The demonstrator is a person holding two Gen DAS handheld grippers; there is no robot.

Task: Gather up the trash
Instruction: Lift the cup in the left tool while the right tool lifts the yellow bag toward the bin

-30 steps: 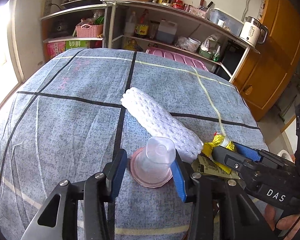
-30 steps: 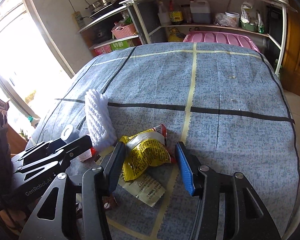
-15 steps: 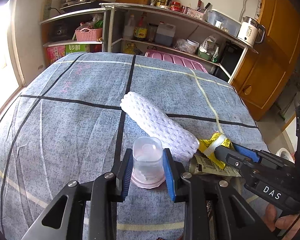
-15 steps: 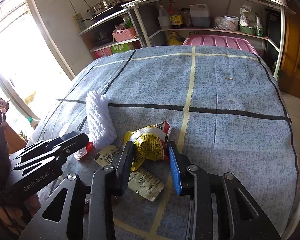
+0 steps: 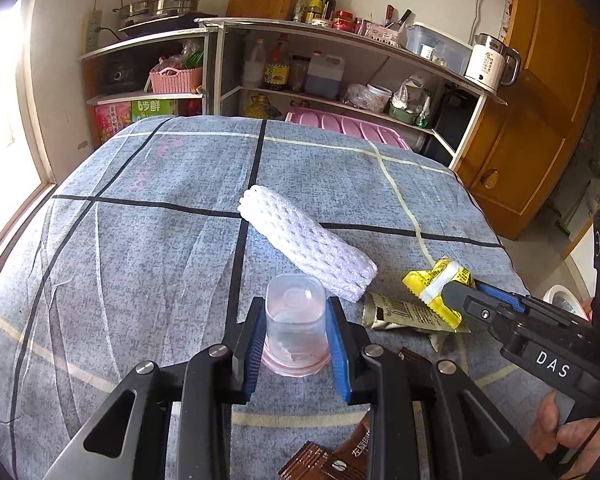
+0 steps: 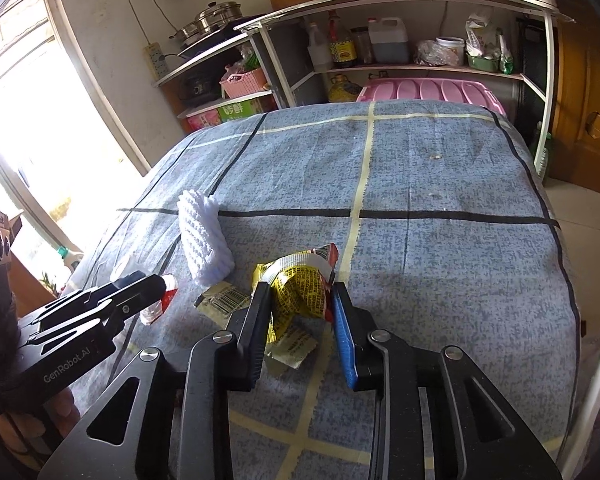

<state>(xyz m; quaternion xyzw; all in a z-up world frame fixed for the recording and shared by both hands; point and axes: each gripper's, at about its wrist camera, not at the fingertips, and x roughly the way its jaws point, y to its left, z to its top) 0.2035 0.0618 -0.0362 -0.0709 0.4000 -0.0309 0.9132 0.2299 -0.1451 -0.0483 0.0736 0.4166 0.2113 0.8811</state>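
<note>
- Trash: the clear plastic cup [image 5: 296,320], at the near middle of the bed [image 5: 160,240], is now sitting clamped in our left tongs [image 5: 296,344], which were apart a moment ago.
- Our right tongs [image 6: 300,312] are closing on the yellow wrapper [image 6: 298,292]; both pieces look ready for lifting.

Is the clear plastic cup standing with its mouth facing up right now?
No. In the left wrist view the clear plastic cup stands upside down, closed base up, rim on the blue cloth, between the left gripper fingers.
</note>
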